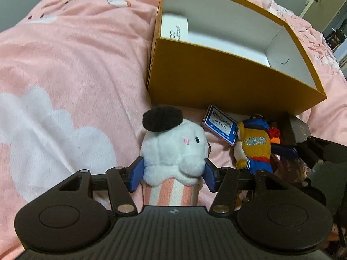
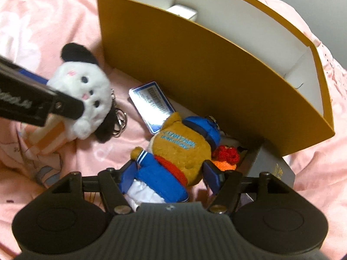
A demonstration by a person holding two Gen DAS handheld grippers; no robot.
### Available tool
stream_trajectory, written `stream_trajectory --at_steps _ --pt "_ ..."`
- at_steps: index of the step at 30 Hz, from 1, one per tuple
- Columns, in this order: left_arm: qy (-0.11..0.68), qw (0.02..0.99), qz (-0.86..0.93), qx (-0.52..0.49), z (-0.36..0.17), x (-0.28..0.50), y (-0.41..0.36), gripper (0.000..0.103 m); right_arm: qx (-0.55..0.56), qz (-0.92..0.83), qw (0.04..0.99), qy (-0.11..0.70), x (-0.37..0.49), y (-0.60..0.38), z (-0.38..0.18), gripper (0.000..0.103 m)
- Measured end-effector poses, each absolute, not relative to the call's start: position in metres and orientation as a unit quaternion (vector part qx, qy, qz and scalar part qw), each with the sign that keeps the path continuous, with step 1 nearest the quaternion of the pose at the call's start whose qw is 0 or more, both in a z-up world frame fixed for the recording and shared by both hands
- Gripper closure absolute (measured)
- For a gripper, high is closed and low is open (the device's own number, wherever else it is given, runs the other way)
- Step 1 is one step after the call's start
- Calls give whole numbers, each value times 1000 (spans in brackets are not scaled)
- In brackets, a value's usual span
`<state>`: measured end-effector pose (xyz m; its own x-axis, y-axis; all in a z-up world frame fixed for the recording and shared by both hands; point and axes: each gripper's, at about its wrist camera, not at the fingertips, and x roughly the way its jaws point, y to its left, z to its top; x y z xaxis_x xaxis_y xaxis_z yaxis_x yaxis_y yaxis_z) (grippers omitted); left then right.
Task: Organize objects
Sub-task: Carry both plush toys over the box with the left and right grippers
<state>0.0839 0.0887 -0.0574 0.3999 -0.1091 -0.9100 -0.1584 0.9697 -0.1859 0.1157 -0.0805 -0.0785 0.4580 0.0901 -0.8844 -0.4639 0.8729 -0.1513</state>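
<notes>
A white plush dog with black ears and a pink striped body (image 1: 173, 151) lies on the pink bedspread; my left gripper (image 1: 172, 174) has its blue pads against both sides of it. It also shows in the right wrist view (image 2: 86, 95), partly behind the left gripper's finger (image 2: 32, 101). A brown plush in blue clothes (image 2: 180, 151) lies in front of the orange box (image 2: 195, 69); my right gripper (image 2: 171, 173) straddles it, pads close to its sides. It shows in the left wrist view too (image 1: 253, 149).
A blue price tag (image 2: 151, 106) lies between the plushes. A red and orange yarn item (image 2: 225, 158) and a dark flat box (image 2: 271, 164) lie under the orange box's near corner. A white box (image 1: 173, 28) sits inside the orange box (image 1: 216, 80).
</notes>
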Motion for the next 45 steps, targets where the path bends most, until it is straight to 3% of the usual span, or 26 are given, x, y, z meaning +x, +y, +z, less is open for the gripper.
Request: stream_trajectory --at_steps 8,14,25,34,45 --pt "561 819 4 -118 -61 78 92 37 -87 188 836 509 126 -119 -68 51" --pt "557 823 3 -112 -62 78 91 38 -80 216 844 484 109 -123 -46 57" --pt "510 845 7 -159 -44 64 98 42 51 258 845 465 104 -138 -15 58" --pt "444 878 -15 -180 8 47 97 43 91 268 862 421 95 -160 20 58" --pt "367 920 -44 -130 75 91 78 43 100 252 897 349 114 -188 76 58"
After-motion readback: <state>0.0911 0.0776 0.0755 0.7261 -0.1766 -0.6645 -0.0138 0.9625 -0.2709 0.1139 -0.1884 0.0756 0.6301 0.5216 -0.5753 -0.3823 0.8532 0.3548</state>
